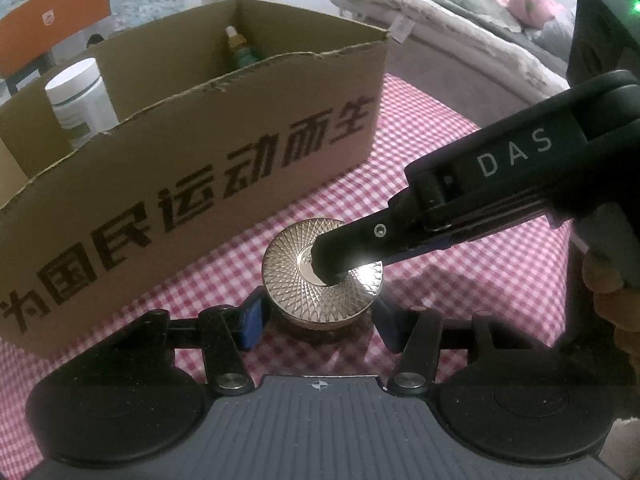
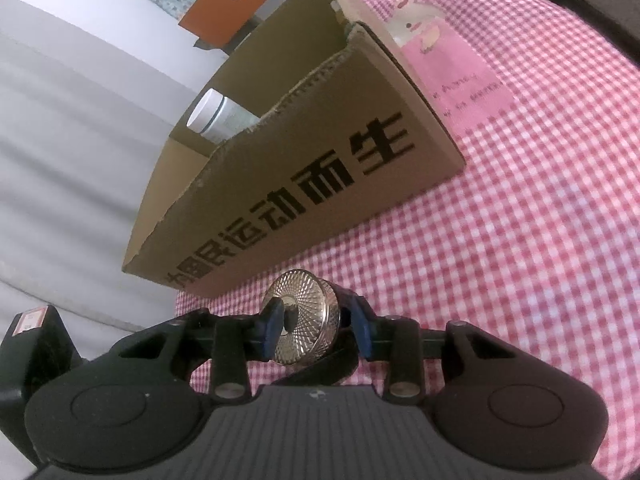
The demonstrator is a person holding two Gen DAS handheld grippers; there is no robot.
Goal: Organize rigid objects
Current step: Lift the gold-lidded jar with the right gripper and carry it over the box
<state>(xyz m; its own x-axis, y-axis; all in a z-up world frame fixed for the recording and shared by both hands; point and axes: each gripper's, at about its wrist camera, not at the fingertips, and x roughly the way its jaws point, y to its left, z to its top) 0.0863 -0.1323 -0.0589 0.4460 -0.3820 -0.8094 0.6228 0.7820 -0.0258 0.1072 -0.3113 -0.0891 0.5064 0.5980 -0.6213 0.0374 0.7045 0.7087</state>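
Note:
A round jar with a shiny patterned metal lid point(image 1: 320, 276) stands on the pink checked cloth just in front of the cardboard box point(image 1: 192, 160). My left gripper point(image 1: 318, 320) has a blue pad at each side of the jar's body. My right gripper point(image 2: 314, 326) comes in from the right; one finger point(image 1: 344, 256) lies across the middle of the lid, and in the right wrist view its pads close on the jar point(image 2: 304, 312) from both sides. The box point(image 2: 320, 160) holds a white jar point(image 1: 80, 100) and a green bottle point(image 1: 240, 50).
A pink card point(image 2: 452, 80) lies on the cloth point(image 2: 540, 240) beside the box's far end. An orange board point(image 1: 52, 20) stands behind the box. Bedding point(image 1: 460, 32) lies beyond the cloth at the right. A hand point(image 1: 612, 292) holds the right gripper.

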